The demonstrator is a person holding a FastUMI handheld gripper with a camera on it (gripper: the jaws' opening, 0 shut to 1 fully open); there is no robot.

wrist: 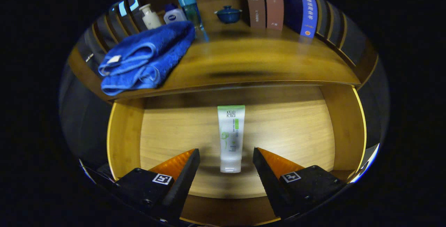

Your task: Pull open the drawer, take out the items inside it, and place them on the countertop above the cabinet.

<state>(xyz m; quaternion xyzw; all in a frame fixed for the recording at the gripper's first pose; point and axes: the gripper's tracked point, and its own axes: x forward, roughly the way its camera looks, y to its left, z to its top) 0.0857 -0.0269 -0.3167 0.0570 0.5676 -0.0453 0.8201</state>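
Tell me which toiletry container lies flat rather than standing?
The white tube with green trim, lying in the open drawer between the open gripper fingers. The pump bottle, white bottle and teal bottle stand on the countertop.

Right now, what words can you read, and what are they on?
"NIVEA": small bottle behind the blue towel.
Tube in the drawer, between the open gripper's fingers: print too small.
Book spines: characters too blurred.

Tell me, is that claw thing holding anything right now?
No, nothing is held. The gripper is open over the pulled-out drawer, its fingers either side of the cap end of a white tube, not touching it.
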